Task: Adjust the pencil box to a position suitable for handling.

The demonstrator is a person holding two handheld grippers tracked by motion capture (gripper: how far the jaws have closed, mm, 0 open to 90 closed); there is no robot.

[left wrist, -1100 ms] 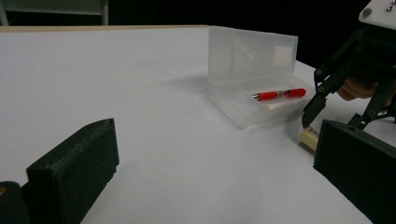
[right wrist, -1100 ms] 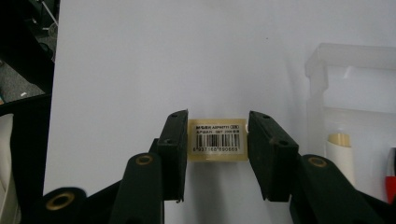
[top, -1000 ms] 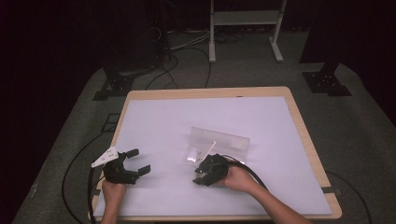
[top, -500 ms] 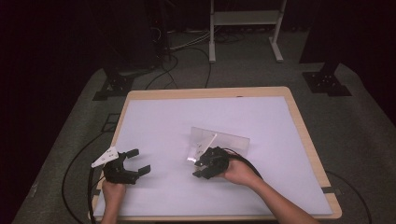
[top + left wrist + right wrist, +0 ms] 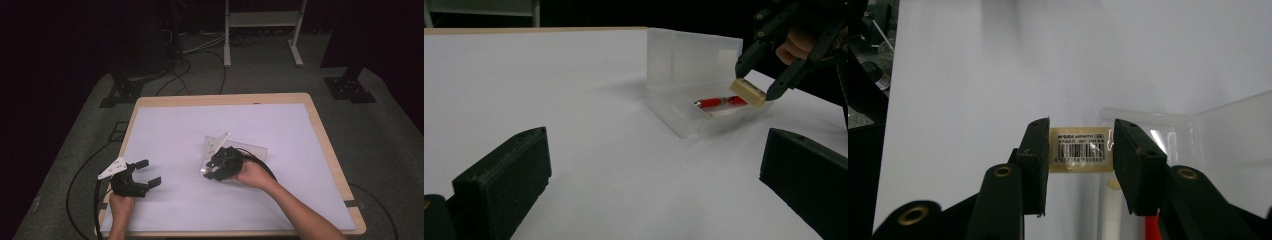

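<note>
Holding an eraser (image 5: 1081, 150) between the pads of my right gripper (image 5: 1081, 160) — clamped by its ends, barcode label facing up — I have it lifted just above the open clear case (image 5: 694, 75) on the bench (image 5: 165, 130). A red pen (image 5: 720, 102) lies in the case's tray. My left gripper (image 5: 145, 176) rests near the bench's front edge, jaws wide and empty, well apart from the case.

The box (image 5: 694, 75) is frosted, see-through plastic with a smooth, faintly glossy lid. The eraser (image 5: 1080, 150) wears a matt paper label. The table (image 5: 320, 130) has a pale wood rim around a smooth, matt white top.
</note>
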